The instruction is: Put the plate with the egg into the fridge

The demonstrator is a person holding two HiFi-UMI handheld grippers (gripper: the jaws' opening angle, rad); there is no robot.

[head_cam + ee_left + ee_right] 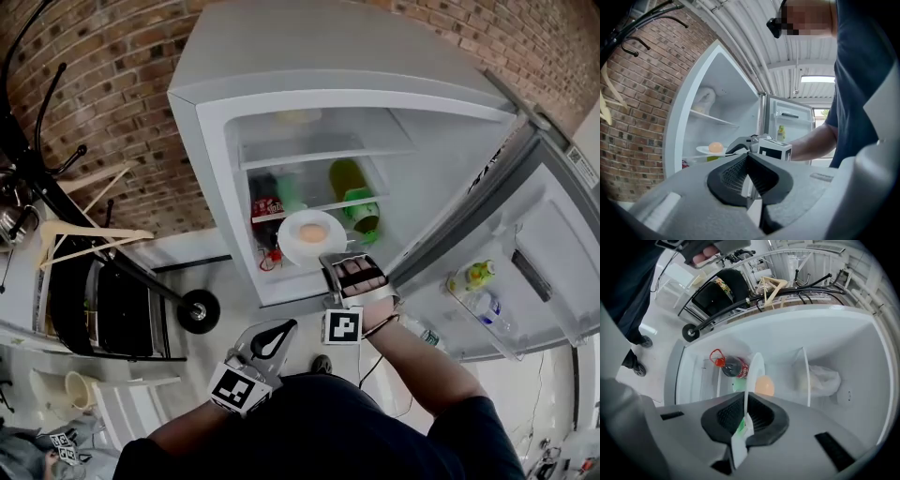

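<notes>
The left gripper has its jaws pressed together on nothing. The plate with the egg is at the mouth of the fridge, its rim pinched by the right gripper. With only one edge held, a tilt could roll the egg off.

Daylight fills all three views: bright and even, with only soft shadows. The white inside of the fridge reflects it strongly, and in the right gripper view the plate almost melts into that pale background. In the left gripper view a window blows out to white. The dark shirt reads nearly black. Wide-angle lenses bend the brick wall and the fridge's edges — both gripper views darken to black at the corners, and their near foreground is soft.
</notes>
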